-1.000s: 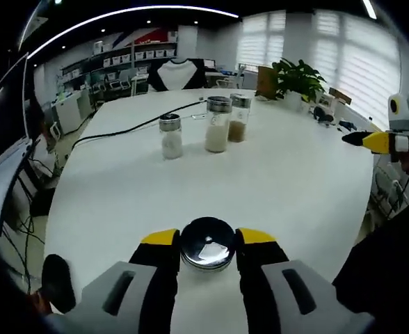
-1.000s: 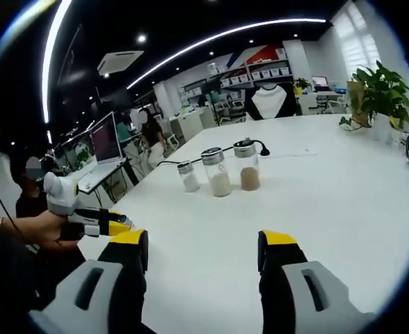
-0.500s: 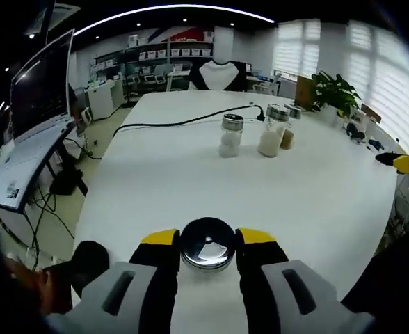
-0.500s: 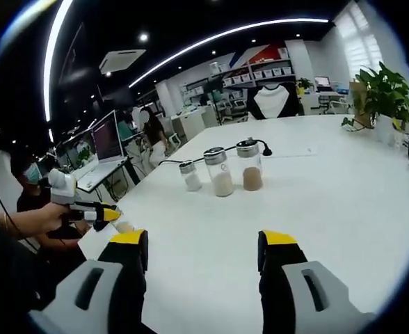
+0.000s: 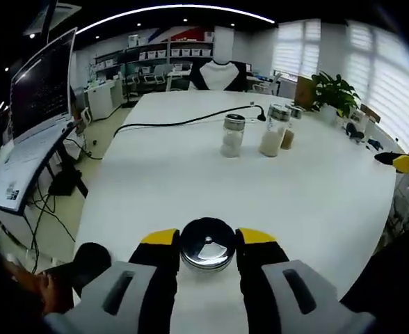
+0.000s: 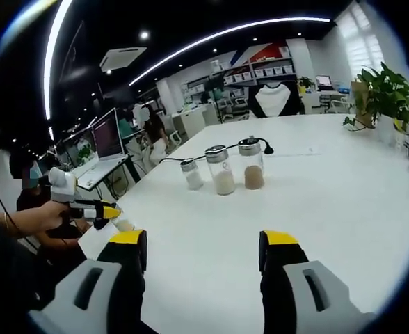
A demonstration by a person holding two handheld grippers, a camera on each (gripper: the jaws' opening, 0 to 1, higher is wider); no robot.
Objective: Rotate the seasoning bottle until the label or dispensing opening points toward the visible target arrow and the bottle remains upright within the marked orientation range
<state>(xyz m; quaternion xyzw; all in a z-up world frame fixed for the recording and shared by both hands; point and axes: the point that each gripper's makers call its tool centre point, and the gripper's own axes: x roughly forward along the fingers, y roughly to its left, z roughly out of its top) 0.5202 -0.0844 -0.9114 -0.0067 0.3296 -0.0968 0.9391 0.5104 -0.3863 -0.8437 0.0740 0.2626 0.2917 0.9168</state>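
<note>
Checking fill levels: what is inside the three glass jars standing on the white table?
Shortest glass jar: white powder. Middle jar: pale beige grains. Tallest jar: brown powder. Metal lids hide the dispensing openings.

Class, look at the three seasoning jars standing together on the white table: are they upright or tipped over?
Upright. All three seasoning jars stand in a row on the white table, metal caps on top, contents settled at the bottom.

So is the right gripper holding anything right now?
No, the right gripper is open, with only bare white table between its fingers.
</note>
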